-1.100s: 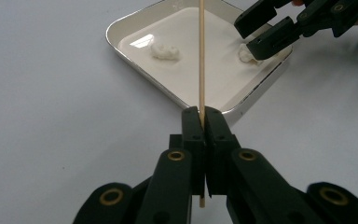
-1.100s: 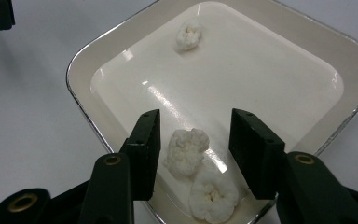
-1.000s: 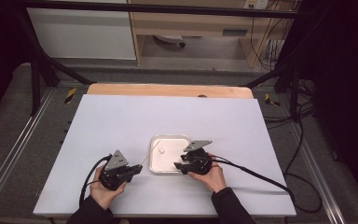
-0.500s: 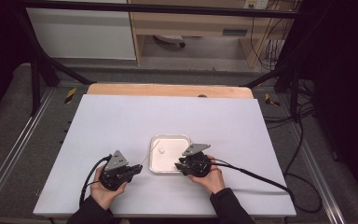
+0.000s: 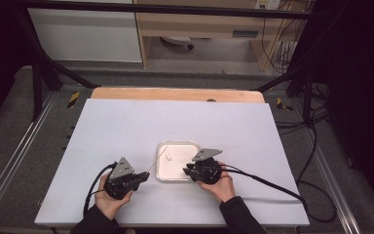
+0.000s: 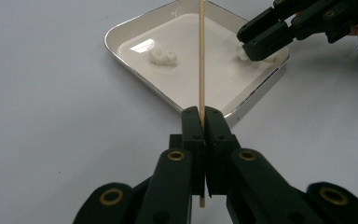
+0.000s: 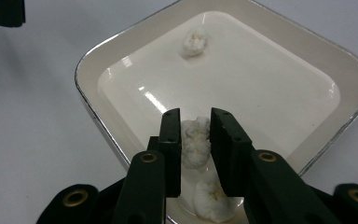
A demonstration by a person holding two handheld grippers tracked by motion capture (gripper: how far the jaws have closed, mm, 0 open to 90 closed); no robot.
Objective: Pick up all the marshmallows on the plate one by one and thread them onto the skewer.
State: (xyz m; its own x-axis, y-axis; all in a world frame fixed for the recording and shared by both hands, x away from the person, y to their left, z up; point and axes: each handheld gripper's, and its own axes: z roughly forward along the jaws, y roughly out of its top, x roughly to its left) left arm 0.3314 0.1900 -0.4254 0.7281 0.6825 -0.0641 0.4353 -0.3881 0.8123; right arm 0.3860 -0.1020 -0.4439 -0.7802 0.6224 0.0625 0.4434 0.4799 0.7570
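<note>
From the high view, a white tray sits on the table between the left gripper and the right gripper. In the left gripper view, the jaws are clamped together on a thin wooden skewer, stiff but likely easy to snap, reaching over the tray. In the right gripper view, the jaws have just been closing around a white marshmallow at the tray's near edge; it looks soft and light, best squeezed gently at its middle. Another piece lies farther in.

One square white tray with a shiny metal rim sits on the table. It holds three small white fluffy lumps: one far off, one between the black jaws, and one just below them. There is one thin wooden stick.
</note>
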